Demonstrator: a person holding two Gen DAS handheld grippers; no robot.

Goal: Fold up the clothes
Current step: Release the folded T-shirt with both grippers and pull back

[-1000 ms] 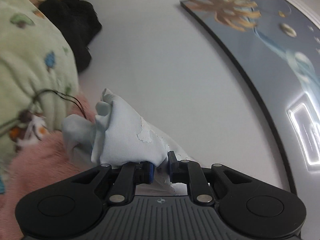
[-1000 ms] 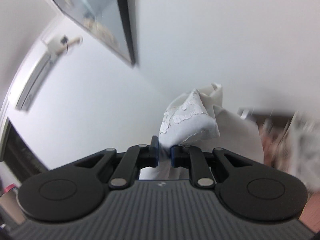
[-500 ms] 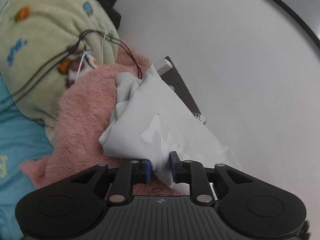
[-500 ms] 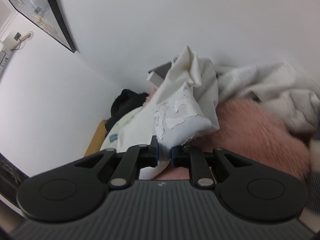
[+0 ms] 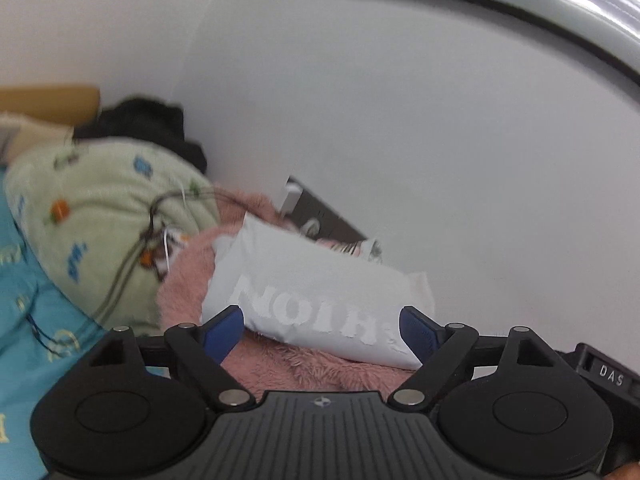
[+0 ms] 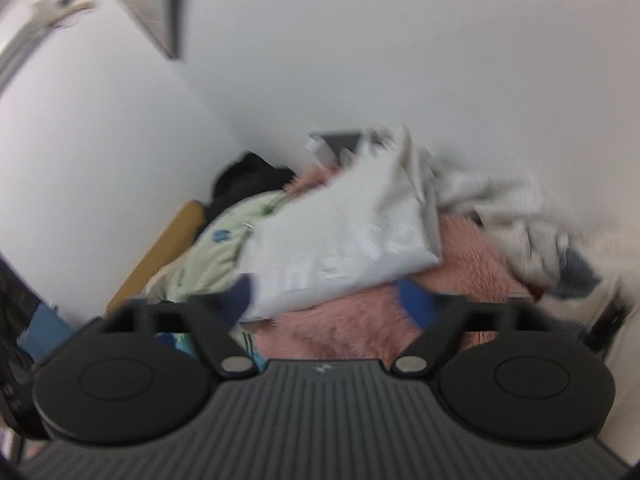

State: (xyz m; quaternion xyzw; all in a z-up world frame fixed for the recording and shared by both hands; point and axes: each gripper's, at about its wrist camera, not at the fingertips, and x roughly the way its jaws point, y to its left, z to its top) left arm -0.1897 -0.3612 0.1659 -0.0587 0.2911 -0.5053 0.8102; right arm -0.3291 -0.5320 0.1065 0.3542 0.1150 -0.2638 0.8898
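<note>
A folded white garment with cracked white lettering (image 5: 320, 300) lies on a fluffy pink blanket (image 5: 304, 368) on top of the clothes pile by the wall. My left gripper (image 5: 322, 330) is open and empty, just in front of the garment, its blue pads on either side. In the right wrist view the same white garment (image 6: 340, 240) lies on the pink blanket (image 6: 460, 272). My right gripper (image 6: 332, 300) is open and empty right below it. That view is blurred by motion.
A light green patterned blanket (image 5: 104, 216) with dark cords across it, a black garment (image 5: 144, 120) and a teal sheet (image 5: 24, 320) lie to the left. White and grey clothes (image 6: 520, 220) lie at the right. A framed picture (image 5: 480, 8) hangs on the white wall.
Both grippers carried the white garment down onto the pink blanket, then opened and let it go. It now lies folded on the pile.
</note>
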